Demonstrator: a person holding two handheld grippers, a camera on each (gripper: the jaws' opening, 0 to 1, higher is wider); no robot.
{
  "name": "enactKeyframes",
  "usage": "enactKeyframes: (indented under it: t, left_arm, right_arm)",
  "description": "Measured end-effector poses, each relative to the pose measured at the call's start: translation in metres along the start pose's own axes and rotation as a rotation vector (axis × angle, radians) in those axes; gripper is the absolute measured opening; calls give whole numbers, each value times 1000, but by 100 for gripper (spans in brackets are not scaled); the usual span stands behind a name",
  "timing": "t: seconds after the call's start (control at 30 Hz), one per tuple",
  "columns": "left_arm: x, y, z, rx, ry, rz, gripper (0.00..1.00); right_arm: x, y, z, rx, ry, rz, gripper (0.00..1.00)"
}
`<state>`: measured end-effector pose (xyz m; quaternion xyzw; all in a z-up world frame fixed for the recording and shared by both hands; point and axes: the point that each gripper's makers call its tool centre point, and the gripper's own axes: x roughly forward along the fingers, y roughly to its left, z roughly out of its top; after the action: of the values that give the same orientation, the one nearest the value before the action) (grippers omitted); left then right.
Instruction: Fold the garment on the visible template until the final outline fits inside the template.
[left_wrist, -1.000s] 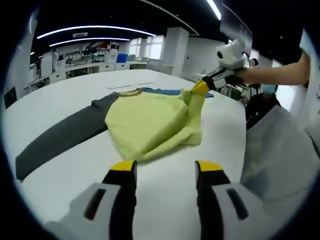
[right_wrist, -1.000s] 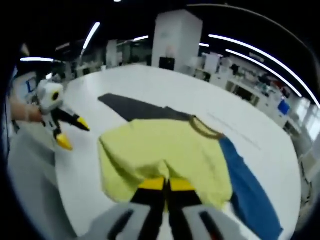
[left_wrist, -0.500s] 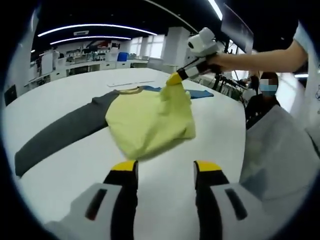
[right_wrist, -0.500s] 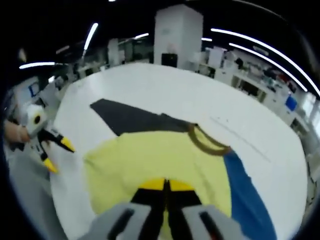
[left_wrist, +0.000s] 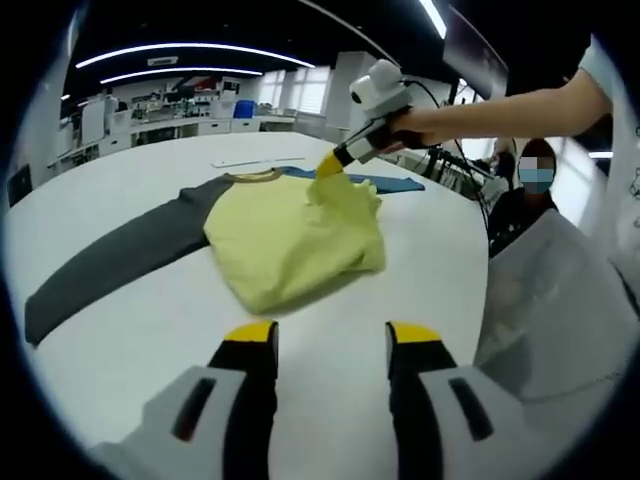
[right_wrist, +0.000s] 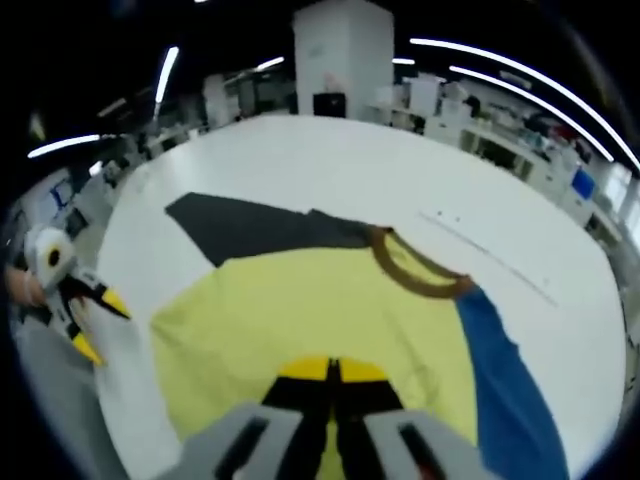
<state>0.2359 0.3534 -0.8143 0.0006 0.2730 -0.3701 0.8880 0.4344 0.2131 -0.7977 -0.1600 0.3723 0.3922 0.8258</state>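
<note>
A yellow shirt (left_wrist: 295, 235) with a grey sleeve (left_wrist: 110, 265) and a blue sleeve (left_wrist: 385, 183) lies on the white table (left_wrist: 130, 340). In the left gripper view my right gripper (left_wrist: 329, 165) is shut on the shirt's hem, lifted and carried over the body toward the brown collar (left_wrist: 252, 175). My left gripper (left_wrist: 325, 345) hovers open near the table's front, with nothing between its jaws. The right gripper view shows my right gripper (right_wrist: 332, 372) pinching yellow cloth (right_wrist: 300, 310), with the collar (right_wrist: 410, 270), grey sleeve (right_wrist: 250, 228) and blue sleeve (right_wrist: 500, 370) beyond. My left gripper (right_wrist: 95, 320) sits at the left.
A person in a pale garment (left_wrist: 555, 300) sits at the table's right side. Thin marked lines (right_wrist: 480, 255) run on the table beyond the collar. Benches and a white pillar (right_wrist: 340, 55) stand far behind.
My right gripper has carried the shirt's hem up and farther over the body toward the collar. The fold has grown. My left gripper has stayed open and nearly still.
</note>
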Motion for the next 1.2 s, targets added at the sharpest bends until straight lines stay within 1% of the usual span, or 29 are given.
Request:
enactKeyframes:
  t: [0.2, 0.3, 0.47, 0.57, 0.67, 0.73, 0.8, 0.87, 1.0, 1.1, 1.2]
  left_arm:
    - [2, 0, 0, -1, -1, -3, 40]
    - [3, -1, 0, 2, 3, -6, 40]
    - [5, -3, 0, 5, 5, -9, 40]
    - [6, -4, -1, 1, 4, -12, 40]
    - [6, -4, 0, 3, 2, -14, 40]
    - [6, -4, 1, 1, -1, -13, 40]
    - [6, -3, 2, -1, -3, -11, 40]
    - [7, -3, 2, -3, -4, -10, 40]
    - [7, -3, 1, -1, -3, -13, 40]
    - [7, -4, 1, -3, -3, -14, 40]
    - [8, -4, 0, -5, -1, -15, 39]
  right_arm:
    - [-11, -2, -2, 17, -33, -5, 0]
    - [-15, -7, -6, 54, -48, -3, 0]
    - [-26, -12, -14, 90, -80, -6, 20]
    - [-36, -14, -21, 126, -109, -9, 29]
    - [-41, -14, -27, 137, -109, 1, 36]
    - [-46, -15, -33, 134, -107, 1, 40]
    - [-51, -16, -36, 151, -118, -15, 46]
    - [-55, -16, -40, 162, -122, -7, 49]
    - [-60, -16, -48, 174, -123, 0, 62]
    - [-64, -4, -54, 188, -120, 13, 68]
    - [-67, -4, -60, 195, -115, 10, 66]
